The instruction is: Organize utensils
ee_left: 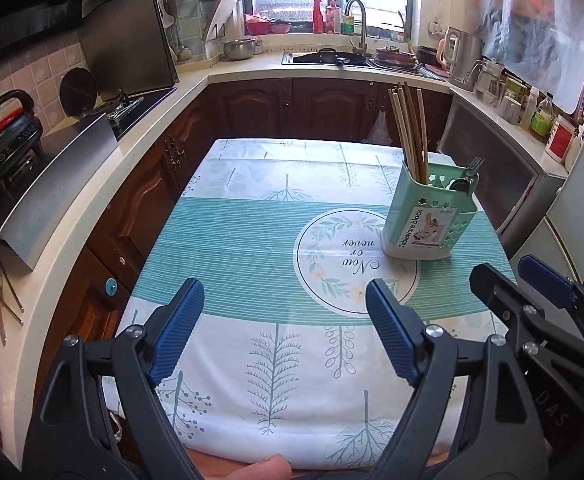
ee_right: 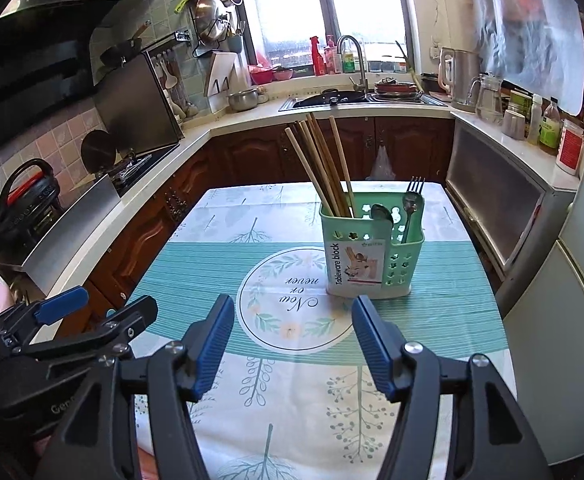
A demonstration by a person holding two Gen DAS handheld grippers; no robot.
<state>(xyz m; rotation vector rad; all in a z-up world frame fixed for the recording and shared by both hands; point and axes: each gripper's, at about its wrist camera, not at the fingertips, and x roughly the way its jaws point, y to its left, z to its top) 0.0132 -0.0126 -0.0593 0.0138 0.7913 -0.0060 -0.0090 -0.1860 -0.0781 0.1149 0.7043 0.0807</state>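
Observation:
A green tableware holder [ee_left: 428,216] [ee_right: 372,252] stands on the table toward its far right. Several wooden chopsticks [ee_left: 410,132] [ee_right: 324,164] lean in its left compartment. A fork [ee_right: 414,196] [ee_left: 474,166] and spoons [ee_right: 382,214] stand in its right compartment. My left gripper [ee_left: 284,300] is open and empty, low over the table's near half. My right gripper [ee_right: 292,316] is open and empty, in front of the holder. Each gripper shows at the edge of the other's view: the right one [ee_left: 528,280], the left one [ee_right: 92,304].
The table carries a green and white cloth [ee_left: 252,248] [ee_right: 212,264]. A counter with a stove [ee_left: 132,104] runs along the left, a sink [ee_right: 356,98] at the back, and a metal cabinet [ee_right: 500,200] and fridge [ee_right: 572,280] on the right.

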